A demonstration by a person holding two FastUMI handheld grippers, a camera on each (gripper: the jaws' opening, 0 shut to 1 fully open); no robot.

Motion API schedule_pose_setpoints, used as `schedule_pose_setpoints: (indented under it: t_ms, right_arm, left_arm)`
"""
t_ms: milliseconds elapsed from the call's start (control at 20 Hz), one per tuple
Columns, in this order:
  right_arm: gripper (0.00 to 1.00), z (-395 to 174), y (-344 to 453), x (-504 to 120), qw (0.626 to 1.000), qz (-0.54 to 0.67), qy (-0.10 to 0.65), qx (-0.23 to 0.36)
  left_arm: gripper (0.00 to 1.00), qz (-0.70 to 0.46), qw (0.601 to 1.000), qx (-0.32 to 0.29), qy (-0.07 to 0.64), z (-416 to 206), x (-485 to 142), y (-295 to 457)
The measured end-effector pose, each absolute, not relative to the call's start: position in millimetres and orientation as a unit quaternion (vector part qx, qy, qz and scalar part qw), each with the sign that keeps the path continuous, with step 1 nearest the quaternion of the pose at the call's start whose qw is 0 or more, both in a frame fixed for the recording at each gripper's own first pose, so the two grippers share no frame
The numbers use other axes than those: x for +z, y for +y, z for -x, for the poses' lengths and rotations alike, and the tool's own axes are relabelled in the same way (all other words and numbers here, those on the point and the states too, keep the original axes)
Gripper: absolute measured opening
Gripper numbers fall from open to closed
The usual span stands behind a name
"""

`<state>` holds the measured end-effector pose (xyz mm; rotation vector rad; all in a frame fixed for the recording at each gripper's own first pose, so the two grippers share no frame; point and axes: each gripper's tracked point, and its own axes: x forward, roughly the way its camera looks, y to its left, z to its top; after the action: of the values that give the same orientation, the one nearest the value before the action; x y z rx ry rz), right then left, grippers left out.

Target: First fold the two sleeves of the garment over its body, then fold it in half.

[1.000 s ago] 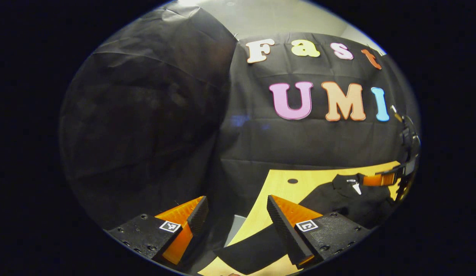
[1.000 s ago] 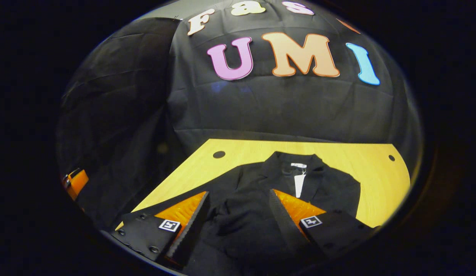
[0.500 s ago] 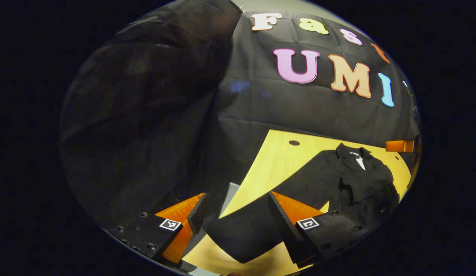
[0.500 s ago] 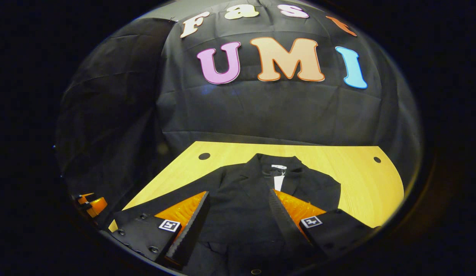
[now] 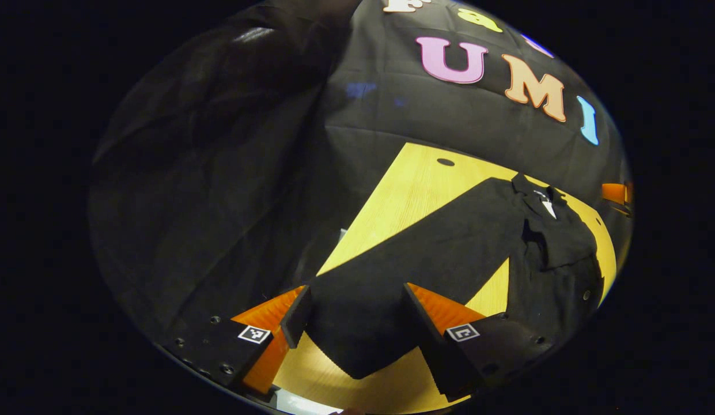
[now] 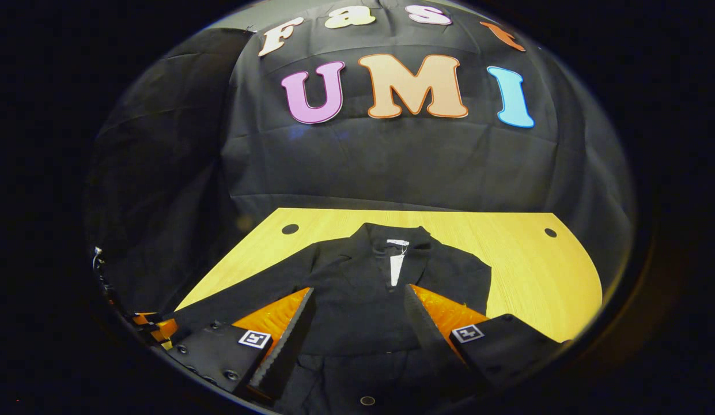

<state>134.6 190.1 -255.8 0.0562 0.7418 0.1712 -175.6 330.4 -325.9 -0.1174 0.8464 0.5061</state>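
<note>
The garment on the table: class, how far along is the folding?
Done: the garment lies on the table, right sleeve seemingly already folded in. In hand: the open left gripper straddles the outstretched left sleeve. Left: folding that sleeve, then halving.

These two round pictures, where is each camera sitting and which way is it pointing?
Left gripper view: rides on the left tool, tilted down at the outstretched sleeve lying on the wooden table; its own two open fingers show at the bottom.
Right gripper view: rides on the right tool, facing the booth's back wall over the garment's body and collar; its own open fingers show at the bottom.
Shared: both see the same black garment, the table and the wall.
</note>
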Motion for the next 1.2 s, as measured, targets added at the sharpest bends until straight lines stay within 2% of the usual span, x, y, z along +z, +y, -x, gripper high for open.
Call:
schedule_pose_setpoints:
  t_ms: [50,100,150,350,400,500,600,750,800,850,900,1000,1200]
  right_arm:
    - [0.98,-134.1,189.7,-255.2,0.928,-0.027,0.362,0.084]
    - [0.93,-134.4,188.5,-254.5,0.928,-0.027,0.361,0.084]
    - [0.98,-132.7,186.4,-254.8,0.929,-0.027,0.361,0.083]
    - [0.98,-130.5,178.5,-254.4,0.929,-0.029,0.361,0.079]
    - [0.98,-129.6,177.5,-254.0,0.929,-0.030,0.361,0.079]
    - [0.98,-125.2,177.7,-251.6,0.927,-0.039,0.362,0.090]
    - [0.98,-122.0,172.2,-248.9,0.928,-0.042,0.359,0.093]
    - [0.98,-117.6,159.2,-244.4,0.928,-0.043,0.359,0.093]
    - [0.98,-117.9,154.5,-241.3,0.929,-0.044,0.356,0.093]
    - [0.93,-118.1,148.6,-238.4,0.930,-0.047,0.352,0.092]
    - [0.98,-118.4,143.0,-235.6,0.931,-0.050,0.349,0.092]
    - [0.98,-117.0,129.7,-232.4,0.933,-0.054,0.344,0.092]
    - [0.98,-112.9,102.5,-217.2,0.943,-0.051,0.316,0.087]
  left_arm:
    - [0.95,0.059,0.875,0.246,0.413,180.3,-331.8,329.6]
    - [0.95,0.063,0.869,0.250,0.423,186.8,-338.2,327.5]
    - [0.95,0.062,0.866,0.253,0.426,188.6,-338.1,325.0]
    - [0.96,0.033,0.876,0.245,0.414,184.4,-341.2,321.9]
    - [0.92,0.036,0.875,0.245,0.415,186.7,-340.0,320.0]
    - [0.77,0.033,0.879,0.237,0.413,183.6,-341.5,312.8]
    - [0.52,0.030,0.883,0.226,0.409,178.3,-345.3,305.8]
    - [0.05,0.028,0.887,0.230,0.399,175.8,-342.9,301.3]
    - [0.02,0.034,0.889,0.231,0.394,173.9,-342.0,300.4]
    - [0.00,0.050,0.888,0.231,0.394,171.3,-340.3,297.5]
    - [0.00,0.067,0.885,0.237,0.396,172.2,-341.4,297.5]
    - [0.00,0.085,0.878,0.254,0.397,170.2,-336.4,297.3]
    - [0.00,0.075,0.893,0.263,0.358,138.6,-299.0,297.3]
